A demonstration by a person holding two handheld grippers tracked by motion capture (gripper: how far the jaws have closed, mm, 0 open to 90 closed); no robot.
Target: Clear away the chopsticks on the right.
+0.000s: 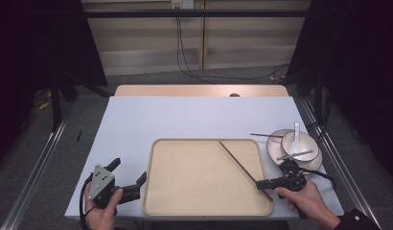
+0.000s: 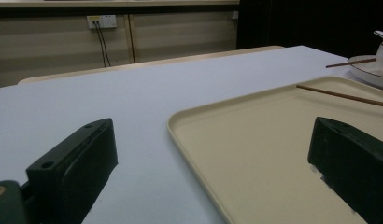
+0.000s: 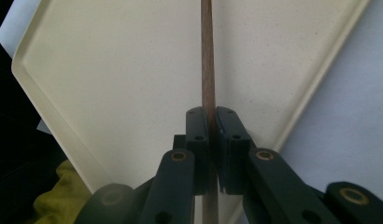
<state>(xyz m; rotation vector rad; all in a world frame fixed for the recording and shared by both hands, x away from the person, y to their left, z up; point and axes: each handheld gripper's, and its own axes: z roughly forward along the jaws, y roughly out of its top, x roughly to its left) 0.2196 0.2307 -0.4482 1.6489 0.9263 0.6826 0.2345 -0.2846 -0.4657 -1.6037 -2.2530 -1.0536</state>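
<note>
A beige tray (image 1: pixel 185 201) lies at the table's front centre. A brown chopstick (image 1: pixel 237 160) slants across its right half, and my right gripper (image 1: pixel 261 184) is shut on its near end at the tray's right edge. In the right gripper view the chopstick (image 3: pixel 208 56) runs straight up from between the closed jaws over the tray (image 3: pixel 110 79). My left gripper (image 1: pixel 129 175) stands open at the tray's left edge, jaws wide apart and holding nothing. From the left gripper view the tray (image 2: pixel 255 154) lies ahead with the chopstick (image 2: pixel 343 96) far right.
White bowls and a plate (image 1: pixel 295 148) sit stacked at the right edge, with a white spoon (image 1: pixel 296 129), a second chopstick (image 1: pixel 266 135) and a metal utensil (image 1: pixel 294 155) on them. The white tabletop (image 1: pixel 194 115) stretches bare behind the tray.
</note>
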